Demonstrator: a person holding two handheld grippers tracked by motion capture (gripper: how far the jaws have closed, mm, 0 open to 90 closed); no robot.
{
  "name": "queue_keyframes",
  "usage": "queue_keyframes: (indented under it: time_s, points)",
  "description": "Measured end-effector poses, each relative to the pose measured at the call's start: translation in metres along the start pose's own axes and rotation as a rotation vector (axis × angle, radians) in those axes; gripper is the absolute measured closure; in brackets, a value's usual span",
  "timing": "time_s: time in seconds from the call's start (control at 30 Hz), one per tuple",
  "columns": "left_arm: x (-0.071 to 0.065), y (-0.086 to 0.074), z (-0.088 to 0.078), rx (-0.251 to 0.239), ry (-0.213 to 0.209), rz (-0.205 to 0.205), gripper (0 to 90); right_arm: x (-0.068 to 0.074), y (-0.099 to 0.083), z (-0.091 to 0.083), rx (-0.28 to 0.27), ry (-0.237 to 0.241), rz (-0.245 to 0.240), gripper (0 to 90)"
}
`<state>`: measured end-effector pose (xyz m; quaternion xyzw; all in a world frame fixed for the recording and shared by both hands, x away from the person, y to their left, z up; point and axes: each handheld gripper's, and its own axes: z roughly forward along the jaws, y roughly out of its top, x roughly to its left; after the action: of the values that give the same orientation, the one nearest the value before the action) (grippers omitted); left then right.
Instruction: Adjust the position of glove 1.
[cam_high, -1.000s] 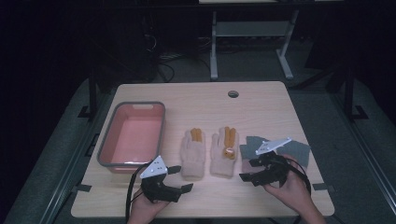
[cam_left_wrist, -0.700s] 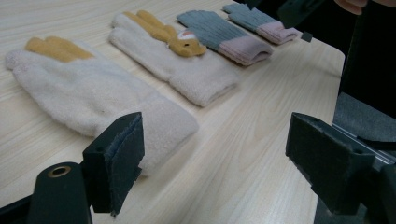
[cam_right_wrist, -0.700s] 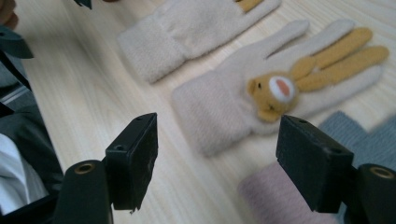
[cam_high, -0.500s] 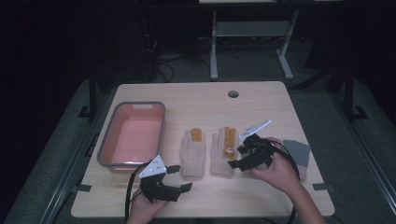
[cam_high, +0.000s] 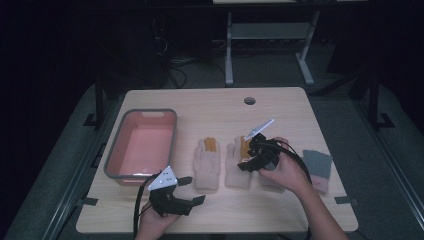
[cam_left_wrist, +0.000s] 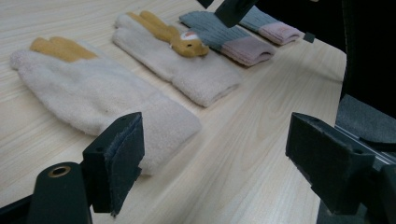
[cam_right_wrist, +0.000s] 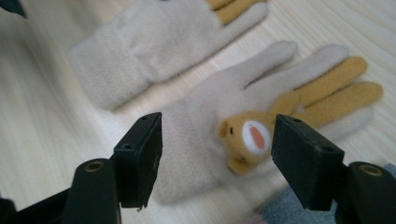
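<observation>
The left gripper (cam_high: 192, 190), jaws spread and empty, is held at the near edge of the pale wooden table (cam_high: 210, 102). Beyond it lies a plain cream fleece glove (cam_high: 207, 164). The right gripper (cam_high: 245, 156), jaws likewise parted, hovers over the cream fleece glove with a bear face (cam_right_wrist: 243, 135), just right of the plain one.
</observation>
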<state>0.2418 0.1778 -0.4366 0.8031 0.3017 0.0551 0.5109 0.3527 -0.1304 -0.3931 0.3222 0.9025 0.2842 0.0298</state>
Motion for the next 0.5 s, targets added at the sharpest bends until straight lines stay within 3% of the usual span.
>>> queue_keyframes:
  time_s: [0.37,0.5]
  points:
    - [-0.001,0.000,0.000,0.002,-0.003,0.000,19.6,-0.016,0.002,0.027,0.063,-0.016,0.051,38.4]
    - [-0.001,0.000,0.001,0.001,-0.004,0.000,19.6,-0.017,0.001,0.035,0.094,-0.023,0.039,40.6]
